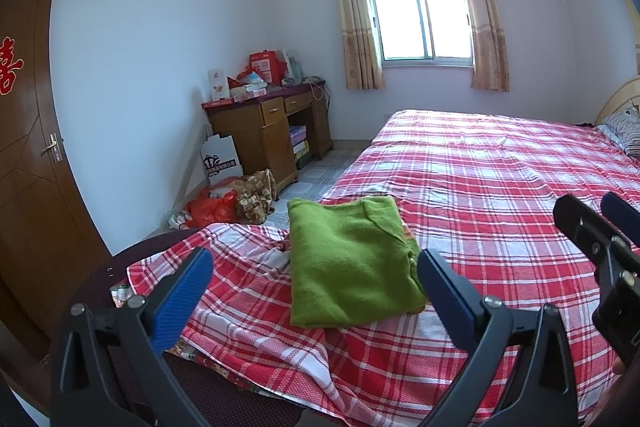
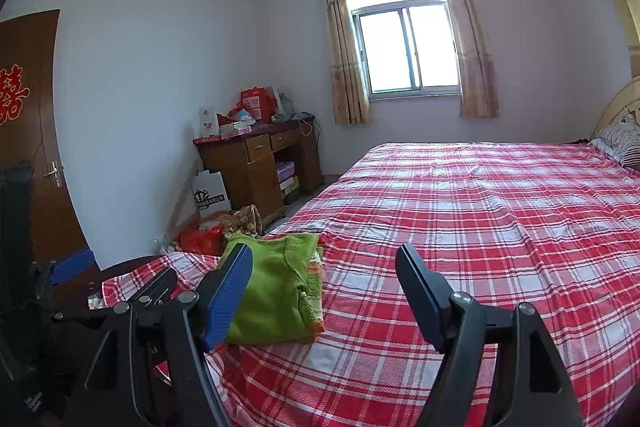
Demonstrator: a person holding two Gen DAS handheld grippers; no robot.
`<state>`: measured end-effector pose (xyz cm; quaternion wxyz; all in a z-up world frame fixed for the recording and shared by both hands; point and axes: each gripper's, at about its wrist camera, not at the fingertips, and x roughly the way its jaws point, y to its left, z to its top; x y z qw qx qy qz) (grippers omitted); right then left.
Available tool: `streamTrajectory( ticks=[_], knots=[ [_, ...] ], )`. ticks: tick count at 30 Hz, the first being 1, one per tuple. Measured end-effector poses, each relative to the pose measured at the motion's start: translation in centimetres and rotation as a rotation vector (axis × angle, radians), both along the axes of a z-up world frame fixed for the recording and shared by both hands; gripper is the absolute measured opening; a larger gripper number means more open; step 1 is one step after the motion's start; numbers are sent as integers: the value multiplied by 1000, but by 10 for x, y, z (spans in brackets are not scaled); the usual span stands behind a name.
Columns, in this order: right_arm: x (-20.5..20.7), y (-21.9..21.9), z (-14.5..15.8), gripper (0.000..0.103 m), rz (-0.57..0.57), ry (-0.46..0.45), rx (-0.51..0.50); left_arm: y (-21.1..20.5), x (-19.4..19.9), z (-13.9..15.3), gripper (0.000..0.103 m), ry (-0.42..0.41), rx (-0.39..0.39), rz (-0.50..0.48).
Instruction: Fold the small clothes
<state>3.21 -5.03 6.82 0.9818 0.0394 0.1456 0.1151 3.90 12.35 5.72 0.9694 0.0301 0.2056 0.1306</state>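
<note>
A green garment (image 1: 352, 263) is seen on the bed (image 1: 500, 187), near its foot corner, on the red-and-white checked sheet (image 1: 460, 211). It lies as a flat, roughly square packet with tidy edges, and a strip of orange trim shows at one side in the right wrist view. It is judged that the folding of this piece is done, or nearly so; perhaps only a last pressing or moving away is left. No other small clothes waiting to be folded can be found in either view, so it cannot be told if more pieces remain.

The left gripper (image 1: 316, 273) is held above the bed w/ its jaws wide apart, and nothing is gripped; the garment is seen between and beyond the fingers, not touched. The right gripper (image 2: 324, 275) is also spread wide and empty, approx. beside the garment, which is at its left finger.

As for writing: a red paper decoration (image 1: 10, 67) w/ a Chinese character is fixed on the brown door (image 1: 28, 155). A white paper bag (image 1: 222, 157) on the floor beside the wooden worktop (image 1: 256, 123) carries a dark crown-like logo and a line of characters, too small to be read. Red boxes (image 1: 266, 67) on the worktop have printing also, not legible.
</note>
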Motion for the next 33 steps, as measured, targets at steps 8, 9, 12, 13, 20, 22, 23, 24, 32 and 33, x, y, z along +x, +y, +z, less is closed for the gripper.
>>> streamTrajectory(
  ticks=[8,9,12,13,20,22,23,24,32,33],
  knots=[
    [0,0,-1,75,-6,4,4,3,4,-1,103,21,-25,-1],
    [0,-1,-1,75,-6,7,5,4,5,-1,103,25,-27,-2],
    [1,-1,-3,75,-8,13,4,5,7,-3,103,28,-15,25],
    [2,-1,-4,75,-8,17,5,6,8,-4,103,30,-15,28],
    [4,-2,-9,75,-12,28,11,10,15,-9,103,59,-29,37],
    [4,-3,-9,75,-15,28,14,11,16,-10,103,61,-43,26],
    [4,-4,-10,75,-16,29,15,12,17,-11,103,63,-56,15],
    [5,-4,-10,75,-17,31,16,15,18,-12,103,67,-69,4],
    [15,-12,-22,75,-27,69,31,40,46,-37,103,160,-119,55],
    [18,-15,-25,75,-34,79,39,44,49,-40,103,167,-130,71]
  ],
)
